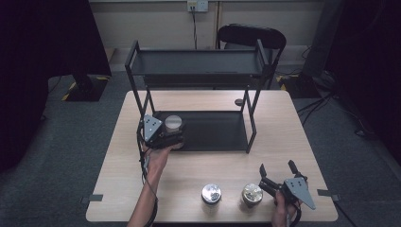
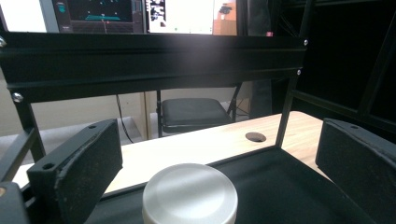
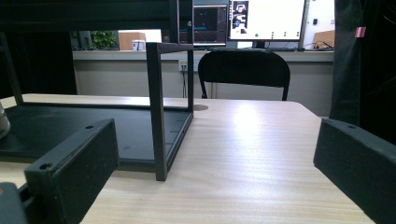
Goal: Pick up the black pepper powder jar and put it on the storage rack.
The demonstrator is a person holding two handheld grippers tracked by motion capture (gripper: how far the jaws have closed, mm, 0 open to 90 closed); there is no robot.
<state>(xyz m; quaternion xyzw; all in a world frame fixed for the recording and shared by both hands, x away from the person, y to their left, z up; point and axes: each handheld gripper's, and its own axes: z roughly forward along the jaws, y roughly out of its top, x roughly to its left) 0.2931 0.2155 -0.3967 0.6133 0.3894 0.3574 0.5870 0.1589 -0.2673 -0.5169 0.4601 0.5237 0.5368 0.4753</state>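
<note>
A jar with a white lid [image 1: 173, 122] stands at the left end of the black rack's lower shelf [image 1: 215, 130]. My left gripper [image 1: 177, 130] is around it, held by a hand from the left front. In the left gripper view the white lid [image 2: 189, 193] sits low between the two jaws, which stand wide apart and clear of it, so the left gripper [image 2: 219, 149] is open. My right gripper [image 1: 276, 165] is open above the table's front right, near a gold-lidded jar [image 1: 252, 192]. Nothing is between the right gripper's [image 3: 217, 140] jaws.
A silver-lidded jar [image 1: 211, 193] stands at the front edge, left of the gold-lidded one. The rack's upper shelf [image 1: 198, 61] overhangs the lower one, with a front corner post [image 3: 156, 112] near the right gripper. A black chair [image 1: 250, 35] stands behind the table.
</note>
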